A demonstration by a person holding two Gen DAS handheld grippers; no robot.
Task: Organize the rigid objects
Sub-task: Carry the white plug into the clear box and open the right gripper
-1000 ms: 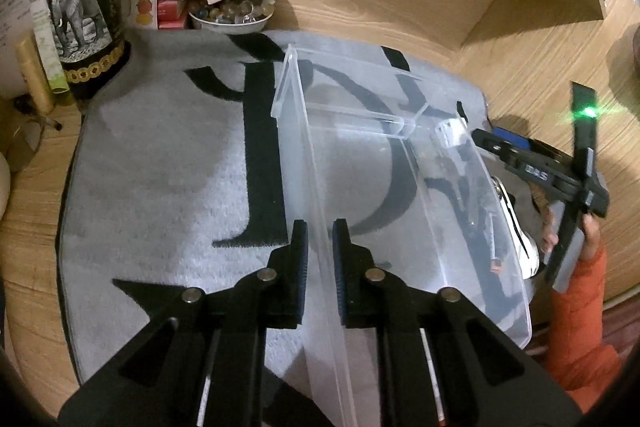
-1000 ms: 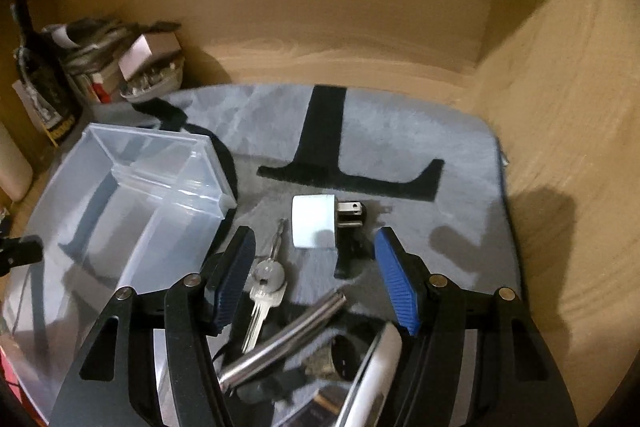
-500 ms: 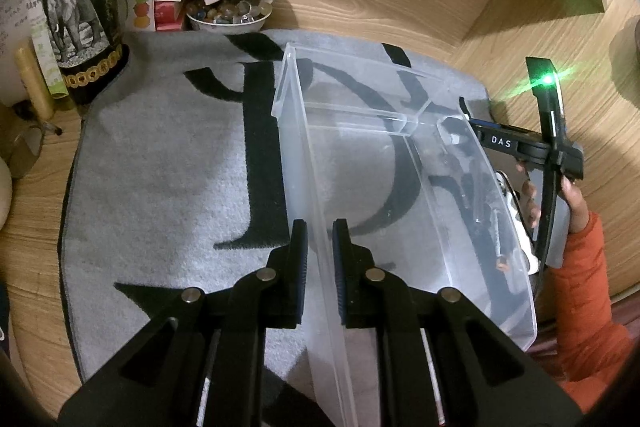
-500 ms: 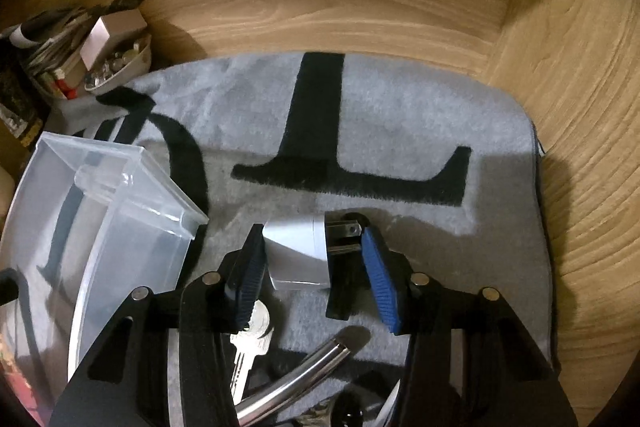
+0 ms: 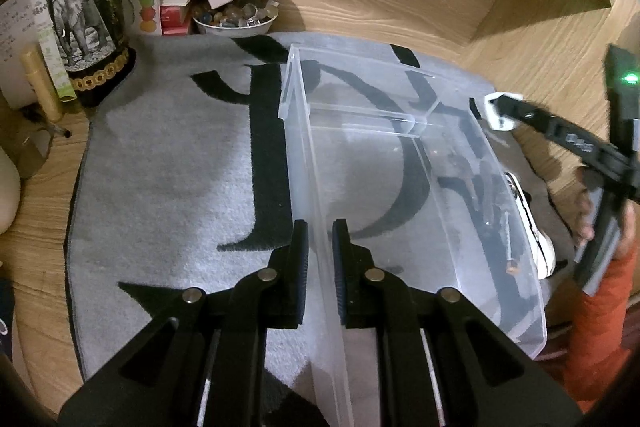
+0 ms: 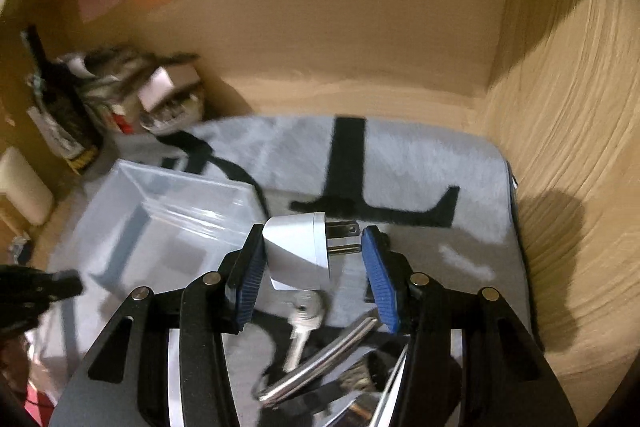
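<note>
On the left, my left hand-held gripper (image 5: 320, 247) is clamped on the near wall of the clear plastic bin (image 5: 516, 227), which sits on the grey mat (image 5: 168, 167) on the counter (image 5: 520, 39). The bin is light, stiff and slick, so pinching the thin wall low keeps it from skating. Its inner divider (image 5: 360, 115) leaves one large empty section and a narrower one at the far end.

To the right, my right hand-held gripper (image 6: 314, 259) has just closed on the white plug adapter (image 6: 298, 251) and holds it clear of the mat, one pad on the body's end and the other, I think, against the metal prongs (image 6: 342, 237), though blur makes that contact hard to confirm. The adapter is small, light, hard and smooth; a grip on prong tips could let it pivot, so I'd rather hold the flat sides.

Below it lie a key (image 6: 302, 327) and a metal handle (image 6: 320, 363). The bin's right rim is the edge to clear; above the large section there is open room.
</note>
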